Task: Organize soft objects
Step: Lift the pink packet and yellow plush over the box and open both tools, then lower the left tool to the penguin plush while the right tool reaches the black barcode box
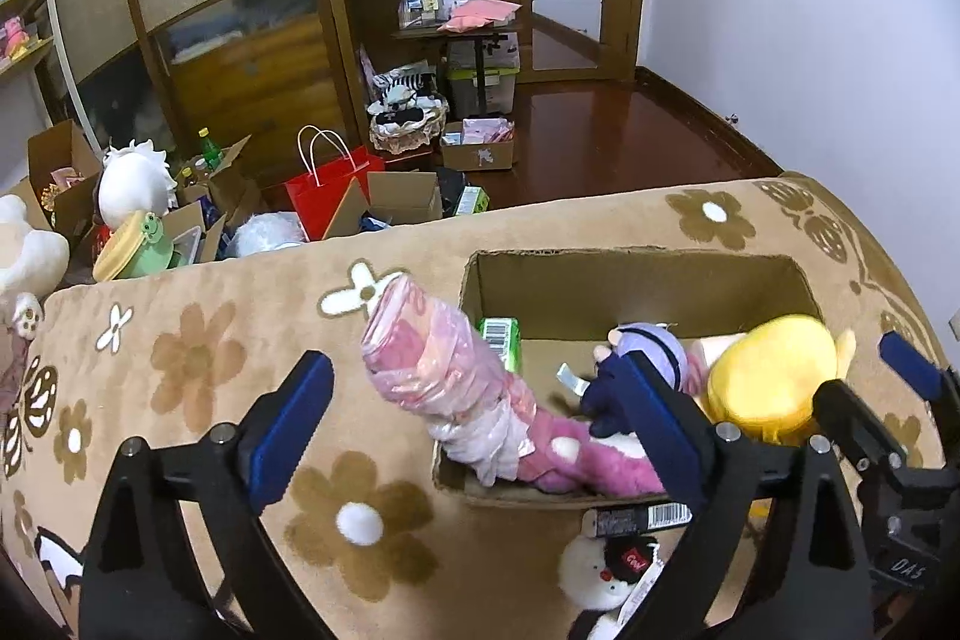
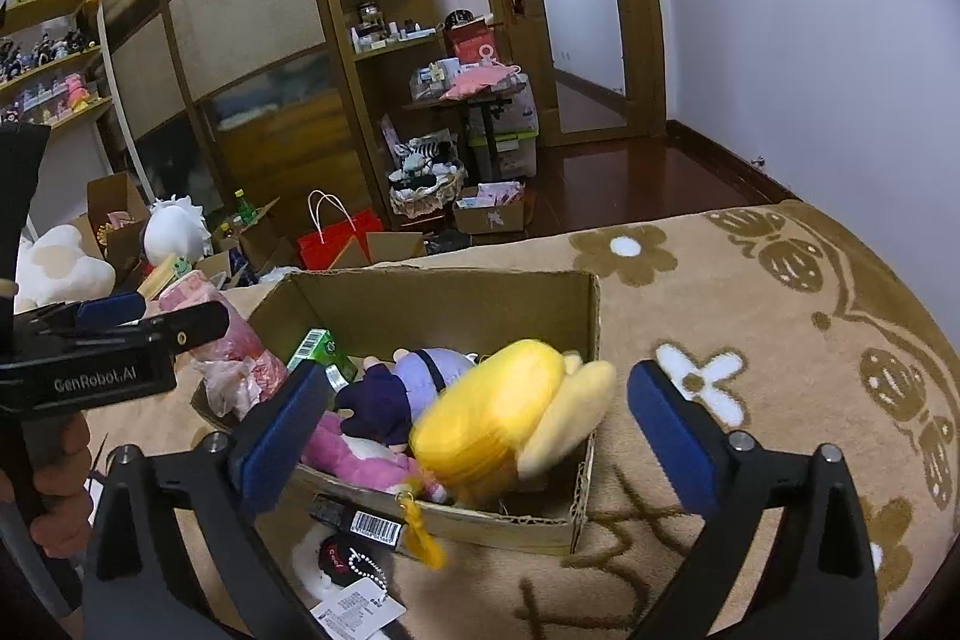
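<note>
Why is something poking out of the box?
The pink bundle, wrapped in plastic, is too long for the box: it leans over the left wall, half outside. A small white plush also lies on the blanket in front, not boxed.

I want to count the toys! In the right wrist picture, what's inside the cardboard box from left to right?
Pink plastic-wrapped bundle → green barcoded packet → purple-haired plush doll in dark clothes → yellow plush toy.
</note>
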Available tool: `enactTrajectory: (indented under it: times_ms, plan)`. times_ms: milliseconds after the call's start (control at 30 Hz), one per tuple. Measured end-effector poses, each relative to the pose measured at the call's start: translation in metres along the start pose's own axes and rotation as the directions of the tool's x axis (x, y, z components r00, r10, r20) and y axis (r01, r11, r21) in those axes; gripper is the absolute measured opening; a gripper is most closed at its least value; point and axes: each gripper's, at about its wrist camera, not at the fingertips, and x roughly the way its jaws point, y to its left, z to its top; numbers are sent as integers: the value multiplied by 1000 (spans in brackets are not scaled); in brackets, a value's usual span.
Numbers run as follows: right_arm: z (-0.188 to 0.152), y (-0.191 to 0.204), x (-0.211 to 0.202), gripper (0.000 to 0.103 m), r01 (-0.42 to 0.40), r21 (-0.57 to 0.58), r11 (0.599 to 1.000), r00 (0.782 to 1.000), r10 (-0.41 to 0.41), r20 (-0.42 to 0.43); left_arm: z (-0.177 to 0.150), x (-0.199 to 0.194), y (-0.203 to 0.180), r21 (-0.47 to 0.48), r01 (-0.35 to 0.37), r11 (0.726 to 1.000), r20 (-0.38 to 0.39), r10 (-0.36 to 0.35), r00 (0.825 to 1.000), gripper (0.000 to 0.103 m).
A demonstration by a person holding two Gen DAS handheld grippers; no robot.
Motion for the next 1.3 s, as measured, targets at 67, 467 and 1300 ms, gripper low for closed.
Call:
enactTrajectory:
  times_ms: [67, 467, 1300]
  plan:
    - [0, -1, -3, 103, 2, 8, 1000, 1000, -2, -1, -2, -4, 2, 1, 3, 1000, -2, -3, 1000, 95]
    - [-9, 1, -27, 103, 20, 11, 1000, 1000, -20, -16, -22, -29, 8, 18, 16, 1000, -30, -16, 999, 95]
    - [-39, -1, -44, 103, -22, 56, 998, 987, 30, -156, -60, -30, 1, 62, 45, 997, -184, -33, 982, 95]
